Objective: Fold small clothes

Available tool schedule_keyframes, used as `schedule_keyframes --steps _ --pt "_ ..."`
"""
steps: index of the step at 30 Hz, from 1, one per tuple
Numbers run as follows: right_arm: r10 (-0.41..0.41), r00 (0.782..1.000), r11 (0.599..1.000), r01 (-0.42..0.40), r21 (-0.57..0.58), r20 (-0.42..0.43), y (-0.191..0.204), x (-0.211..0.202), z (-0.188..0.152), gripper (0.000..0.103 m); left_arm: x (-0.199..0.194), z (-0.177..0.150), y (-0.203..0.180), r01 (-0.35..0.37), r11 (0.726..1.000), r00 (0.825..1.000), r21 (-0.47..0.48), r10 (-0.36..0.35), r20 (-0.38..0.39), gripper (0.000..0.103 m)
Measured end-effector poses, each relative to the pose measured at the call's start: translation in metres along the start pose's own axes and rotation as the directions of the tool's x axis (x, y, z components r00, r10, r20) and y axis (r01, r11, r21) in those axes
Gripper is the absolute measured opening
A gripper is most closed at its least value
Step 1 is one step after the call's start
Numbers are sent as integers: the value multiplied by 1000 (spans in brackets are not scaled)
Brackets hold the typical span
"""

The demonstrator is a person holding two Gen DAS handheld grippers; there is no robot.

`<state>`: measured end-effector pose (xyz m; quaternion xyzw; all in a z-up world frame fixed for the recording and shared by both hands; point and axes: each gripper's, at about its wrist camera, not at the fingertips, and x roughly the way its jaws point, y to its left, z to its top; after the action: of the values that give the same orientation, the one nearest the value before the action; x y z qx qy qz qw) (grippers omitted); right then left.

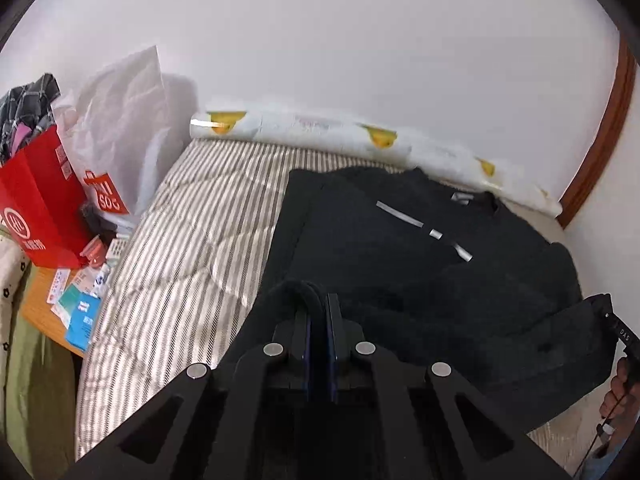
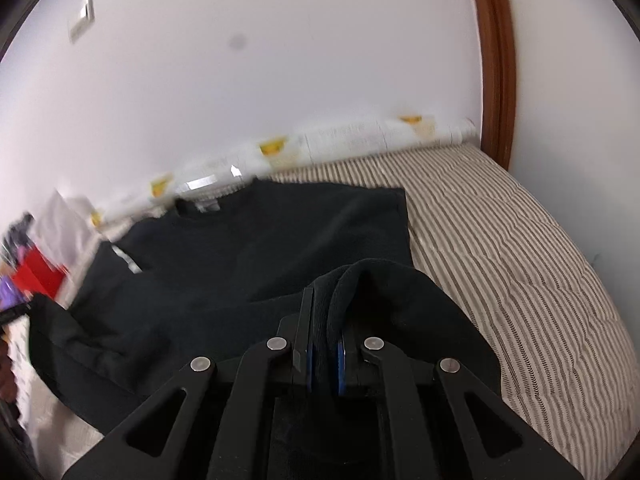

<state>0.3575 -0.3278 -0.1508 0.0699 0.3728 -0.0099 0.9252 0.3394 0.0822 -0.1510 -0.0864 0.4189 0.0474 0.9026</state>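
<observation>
A black sweatshirt (image 1: 400, 240) with short silver stripes on the chest lies on a striped bed cover (image 1: 192, 240), neck towards the wall. My left gripper (image 1: 320, 308) is shut on a fold of its near edge and holds it raised. My right gripper (image 2: 324, 312) is shut on another bunch of the same sweatshirt (image 2: 260, 248), also lifted off the bed. The right gripper shows at the right edge of the left wrist view (image 1: 616, 328), with black cloth hanging from it.
A rolled white quilt with yellow prints (image 1: 360, 136) lies along the wall. A red bag (image 1: 36, 208), a white bag (image 1: 120, 120) and small packets (image 1: 80, 304) sit on a wooden stand left of the bed. A brown door frame (image 2: 496, 60) stands at the right.
</observation>
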Motion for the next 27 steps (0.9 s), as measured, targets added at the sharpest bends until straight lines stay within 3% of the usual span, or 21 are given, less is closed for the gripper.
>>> schedule_keyframes --steps 2,5,7,11,13,20,27 --pt "-17 1000 1000 16 -13 -25 0 3 -2 9 4 -1 2 1 1000 1000 -6 -1 -16 7" --pt "-50 998 999 50 -18 -25 0 -10 -5 21 -2 -3 1 16 1000 1000 14 -16 -26 8" --pt "-83 997 996 82 -34 -7 4 -26 -10 30 -10 -5 -2 25 999 999 38 -24 -26 16" --pt "-84 996 993 87 -79 32 19 -63 -24 33 -33 -16 -11 52 995 999 82 -51 -17 32" --pt "-64 997 991 69 -113 43 30 -80 -33 33 -44 -23 -12 62 994 998 89 -62 -4 39" --pt "62 998 974 -65 -218 -22 61 -95 -70 33 -73 -54 -8 95 993 995 69 -94 -19 42" --pt "114 989 976 -130 -174 -98 66 -88 -100 27 -77 -89 -2 177 984 983 27 -176 -57 42"
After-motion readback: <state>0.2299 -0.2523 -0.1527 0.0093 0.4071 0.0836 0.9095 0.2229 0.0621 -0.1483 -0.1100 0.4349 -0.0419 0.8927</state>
